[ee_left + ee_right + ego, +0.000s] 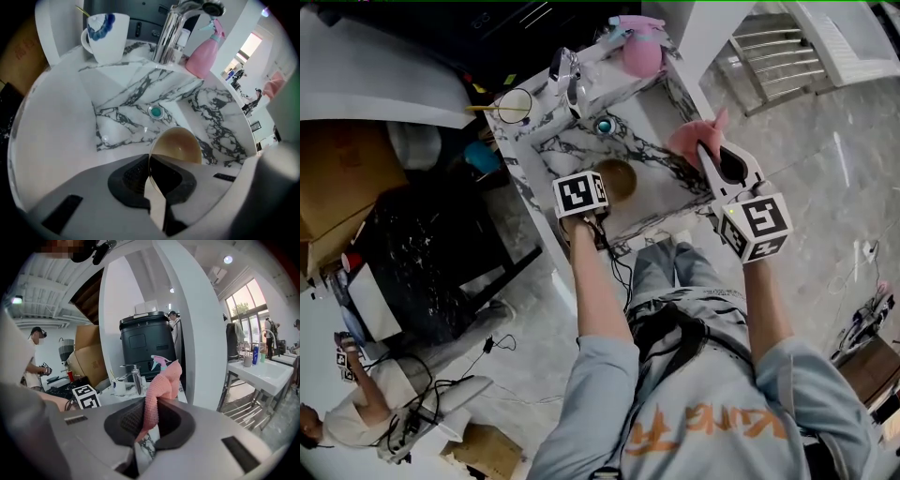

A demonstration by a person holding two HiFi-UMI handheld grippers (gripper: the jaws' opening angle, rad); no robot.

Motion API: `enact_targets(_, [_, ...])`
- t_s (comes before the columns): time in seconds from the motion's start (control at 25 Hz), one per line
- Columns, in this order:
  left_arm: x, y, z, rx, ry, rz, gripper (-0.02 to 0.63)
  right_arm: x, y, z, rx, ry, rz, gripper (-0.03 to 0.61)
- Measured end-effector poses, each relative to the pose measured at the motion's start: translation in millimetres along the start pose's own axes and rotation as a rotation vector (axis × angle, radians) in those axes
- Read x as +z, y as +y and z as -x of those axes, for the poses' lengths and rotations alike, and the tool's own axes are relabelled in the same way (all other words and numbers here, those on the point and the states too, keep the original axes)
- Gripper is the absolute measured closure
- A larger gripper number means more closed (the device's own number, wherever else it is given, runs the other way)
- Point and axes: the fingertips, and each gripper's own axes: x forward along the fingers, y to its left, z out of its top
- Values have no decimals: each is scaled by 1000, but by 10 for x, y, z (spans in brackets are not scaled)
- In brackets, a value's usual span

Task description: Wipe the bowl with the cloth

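Note:
A brown bowl (617,178) sits tilted in the marble sink (652,202). My left gripper (600,190) points steeply down into the sink and is shut on the bowl's near rim. In the left gripper view the thin rim of the bowl (180,146) runs between the two dark pads (133,180) of the left gripper (150,176). A pink cloth (692,141) hangs over the sink's right edge, with my right gripper (712,157) shut on it. In the right gripper view the cloth (161,385) stands up out of the right gripper (149,420).
A teal drain plug (604,125) lies in the sink beyond the bowl. A chrome faucet (572,80), a white cup (514,105) and a pink spray bottle (640,47) stand on the counter behind. A black cabinet (422,253) stands to the left, and another person (356,412) at lower left.

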Motion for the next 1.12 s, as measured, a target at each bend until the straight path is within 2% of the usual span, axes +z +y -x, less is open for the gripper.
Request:
enact_targets(0.16, [151, -84, 314, -25, -107, 23, 583, 61, 20, 117, 7, -24, 5, 529])
enact_targets(0.4, [272, -315, 862, -101, -300, 121, 583, 145, 30, 311, 26, -59, 9, 529])
enact_targets(0.56, [262, -488, 1176, -118, -414, 111, 583, 213, 29, 430, 41, -79, 8, 529])
enact_targets(0.84, [178, -763, 1734, -215, -658, 90, 583, 247, 46, 715, 63, -117, 32, 529])
enact_targets(0.96, [178, -936, 1992, -282, -773, 63, 583, 317, 39, 860, 74, -139, 59, 529])
enact_targets(1.12, [173, -1258, 2352, -440, -941, 73, 583, 462, -10, 1070, 94, -190, 94, 529])
